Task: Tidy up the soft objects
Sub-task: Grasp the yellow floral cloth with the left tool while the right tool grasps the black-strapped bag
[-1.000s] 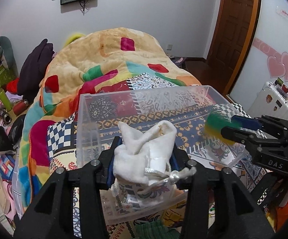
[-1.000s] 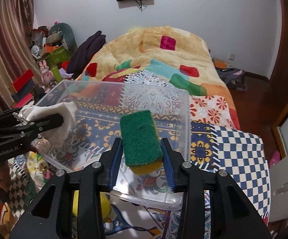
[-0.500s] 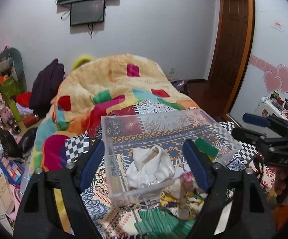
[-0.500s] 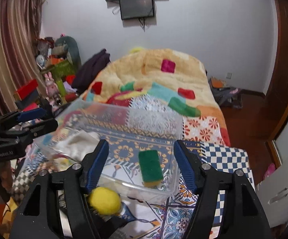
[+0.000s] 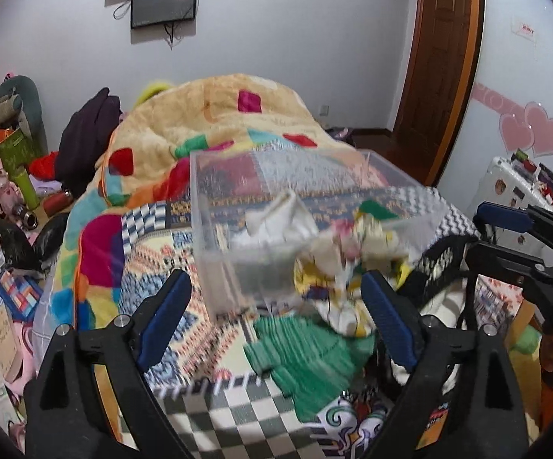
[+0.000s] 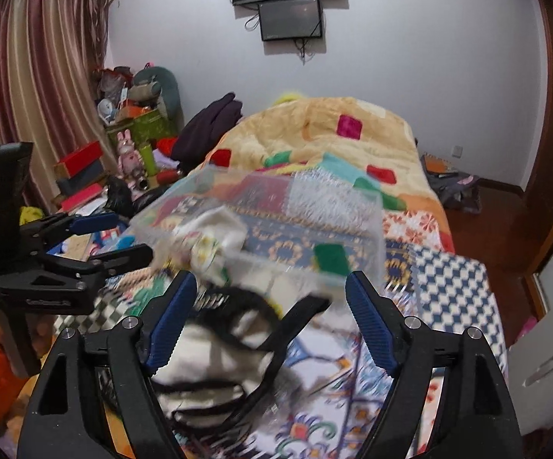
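Soft things lie on a bed with a busy patterned blanket (image 5: 150,252). Both grippers are up over the near end of the bed, and both pictures are a bit blurry.

The left gripper (image 5: 276,317) has its blue fingers (image 5: 161,317) spread wide apart. Its jaws have just been opening. Nothing is held between them. You can see only the blanket and a green knitted cloth (image 5: 307,359) lying down below.

The right gripper (image 6: 268,317) is spread wide too, and its jaws have just been opening as well. It holds nothing. Under it sits a white and black soft thing (image 6: 219,363), but it is too blurry to say what it is.

A clear plastic box (image 5: 215,252) sits on the bed past both grippers. A white cloth (image 5: 284,218) lies inside the box, on the left side. A green sponge (image 6: 331,258) lies inside too, near the right front corner. In front of the box there is a bundle of yellow and white patterned cloth (image 5: 337,267), and it looks like it touches the box's front.

A puffy orange quilt (image 6: 314,134) with bright squares covers the far end of the bed. A dark screen (image 6: 289,19) hangs on the white wall. A striped curtain (image 6: 35,88) hangs at the left, with a pile of boxes and toys (image 6: 131,130) beside it. A brown door (image 5: 444,61) stands at the right.
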{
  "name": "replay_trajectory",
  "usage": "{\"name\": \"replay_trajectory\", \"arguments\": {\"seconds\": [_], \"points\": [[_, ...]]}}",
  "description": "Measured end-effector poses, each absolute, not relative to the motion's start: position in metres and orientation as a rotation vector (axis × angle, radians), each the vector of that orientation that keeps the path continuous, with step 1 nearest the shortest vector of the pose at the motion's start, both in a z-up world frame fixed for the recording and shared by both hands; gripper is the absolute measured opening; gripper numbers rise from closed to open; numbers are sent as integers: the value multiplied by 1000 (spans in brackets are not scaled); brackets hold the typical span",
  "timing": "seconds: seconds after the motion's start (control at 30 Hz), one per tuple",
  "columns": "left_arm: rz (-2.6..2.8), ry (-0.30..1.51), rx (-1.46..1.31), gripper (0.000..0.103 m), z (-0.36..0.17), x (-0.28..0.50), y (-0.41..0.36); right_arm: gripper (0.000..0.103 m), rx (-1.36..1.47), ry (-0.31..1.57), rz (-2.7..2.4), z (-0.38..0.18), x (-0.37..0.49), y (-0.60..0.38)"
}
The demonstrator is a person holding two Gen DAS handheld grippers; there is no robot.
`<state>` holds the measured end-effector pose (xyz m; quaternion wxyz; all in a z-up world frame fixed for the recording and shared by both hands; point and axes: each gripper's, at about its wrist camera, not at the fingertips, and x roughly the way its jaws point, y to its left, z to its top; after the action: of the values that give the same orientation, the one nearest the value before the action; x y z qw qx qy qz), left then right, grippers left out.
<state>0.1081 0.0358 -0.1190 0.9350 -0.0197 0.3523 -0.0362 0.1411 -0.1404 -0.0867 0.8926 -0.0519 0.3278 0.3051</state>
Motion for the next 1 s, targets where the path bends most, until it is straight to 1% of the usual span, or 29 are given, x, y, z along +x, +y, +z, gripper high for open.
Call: {"name": "replay_trajectory", "arguments": {"seconds": [0.13,0.17,0.23,0.3,0.33,0.4,0.43,0.47,0.5,0.53,0.6,0.63,0.7,0.73,0.77,0.83,0.87,1.0], "points": [[-79,745,-41,91,-133,109,29,78,-97,721,648,-99,140,-136],[-81,748,-43,90,-134,110,27,78,-98,736,651,-103,143,-134],[-87,751,-52,84,-137,114,24,78,-94,751,654,-109,141,-135],[-97,761,-50,75,-141,118,21,78,-91,760,658,-113,142,-134],[-100,766,-48,73,-143,120,20,78,-93,759,658,-114,142,-134],[-113,784,-48,61,-147,124,16,78,-102,760,658,-117,142,-132],[-119,790,-51,58,-149,126,15,78,-107,759,658,-118,141,-131],[-130,798,-55,50,-151,127,15,76,-110,756,657,-118,140,-130],[-140,806,-59,42,-153,128,14,70,-111,748,657,-118,139,-130],[-149,812,-61,38,-154,129,13,66,-115,746,658,-119,138,-129],[-171,812,-65,23,-155,129,11,48,-124,747,659,-120,138,-127],[-175,810,-66,21,-156,128,12,45,-131,747,656,-121,138,-127],[-182,801,-66,13,-155,126,10,38,-143,736,646,-121,136,-127],[-185,798,-65,12,-155,124,10,36,-148,732,650,-120,135,-126],[-185,794,-65,11,-154,122,11,30,-152,725,654,-120,134,-126],[-183,782,-72,9,-152,118,13,16,-158,709,653,-118,133,-126],[-181,777,-76,8,-149,117,15,11,-154,708,655,-117,133,-127],[-169,742,-90,8,-138,106,21,11,-133,689,657,-112,131,-132]]}}
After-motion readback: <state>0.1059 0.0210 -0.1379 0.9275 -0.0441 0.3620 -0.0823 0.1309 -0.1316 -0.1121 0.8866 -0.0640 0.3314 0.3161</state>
